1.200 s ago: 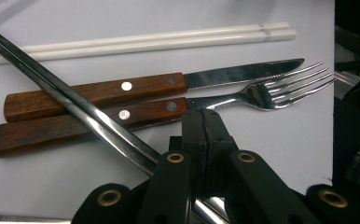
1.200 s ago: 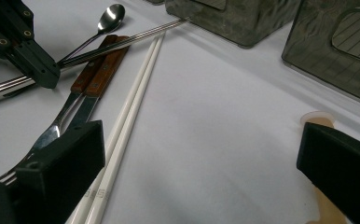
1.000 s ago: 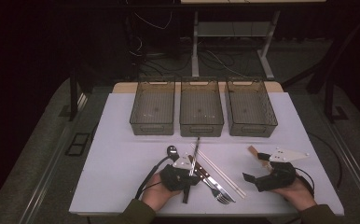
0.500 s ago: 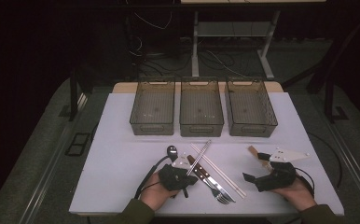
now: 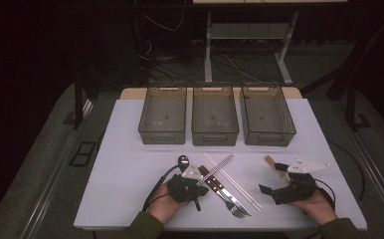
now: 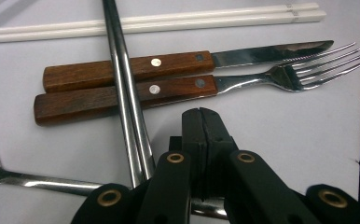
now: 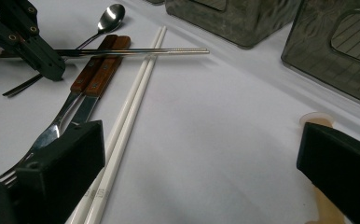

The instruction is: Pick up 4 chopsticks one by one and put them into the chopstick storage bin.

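two metal chopsticks (image 6: 129,93) beside left gripper (image 6: 201,116)

Cutlery at the near edge, bins behind

Three smoked-plastic bins (image 5: 214,119) stand side by side at the far side of the white table (image 5: 125,169). Nearer, the steel chopsticks (image 6: 124,84) lie across the wooden-handled knife (image 6: 178,64) and wooden-handled fork (image 6: 187,88); the white chopsticks (image 5: 232,181) lie just right, the steel spoon (image 5: 183,161) left.
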The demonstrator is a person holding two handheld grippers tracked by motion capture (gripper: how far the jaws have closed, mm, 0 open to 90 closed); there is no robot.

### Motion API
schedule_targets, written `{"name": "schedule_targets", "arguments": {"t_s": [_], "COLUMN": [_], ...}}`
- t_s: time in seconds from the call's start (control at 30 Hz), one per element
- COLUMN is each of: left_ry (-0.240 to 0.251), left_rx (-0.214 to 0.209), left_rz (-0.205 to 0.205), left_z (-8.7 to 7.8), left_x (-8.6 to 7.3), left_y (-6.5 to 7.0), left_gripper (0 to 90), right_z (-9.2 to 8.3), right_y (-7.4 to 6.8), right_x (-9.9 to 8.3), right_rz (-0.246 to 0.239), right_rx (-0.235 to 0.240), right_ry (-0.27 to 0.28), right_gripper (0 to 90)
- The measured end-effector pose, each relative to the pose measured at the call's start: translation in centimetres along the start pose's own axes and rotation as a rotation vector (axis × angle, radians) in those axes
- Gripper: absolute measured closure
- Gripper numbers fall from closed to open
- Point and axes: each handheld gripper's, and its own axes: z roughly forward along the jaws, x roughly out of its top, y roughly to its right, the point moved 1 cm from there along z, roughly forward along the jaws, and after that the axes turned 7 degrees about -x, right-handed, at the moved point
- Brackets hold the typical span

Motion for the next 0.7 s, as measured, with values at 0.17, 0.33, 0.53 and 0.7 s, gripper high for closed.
{"name": "schedule_targets", "arguments": {"t_s": [0.17, 0.33, 0.53, 0.7], "left_ry": [0.008, 0.009, 0.018, 0.021], "left_rx": [0.007, 0.014, 0.025, 0.031], "left_rz": [-0.016, -0.008, -0.022, -0.035], "left_z": [-0.12, -0.26, -0.46, -0.62], "left_x": [-0.09, -0.15, -0.28, -0.37], "left_y": [-0.06, -0.29, -0.56, -0.66], "left_gripper": [89.1, 89.1, 89.1, 89.1], "right_z": [0.00, 0.00, 0.02, 0.03], "right_y": [-0.01, -0.02, -0.01, -0.04], "right_x": [0.00, 0.00, -0.01, -0.01], "right_rz": [0.001, 0.000, -0.002, -0.002], "right_rx": [0.000, 0.000, -0.001, 0.000], "right_ry": [0.000, 0.000, -0.001, -0.003], "right_gripper": [1.2, 1.2, 1.2, 1.2]}}
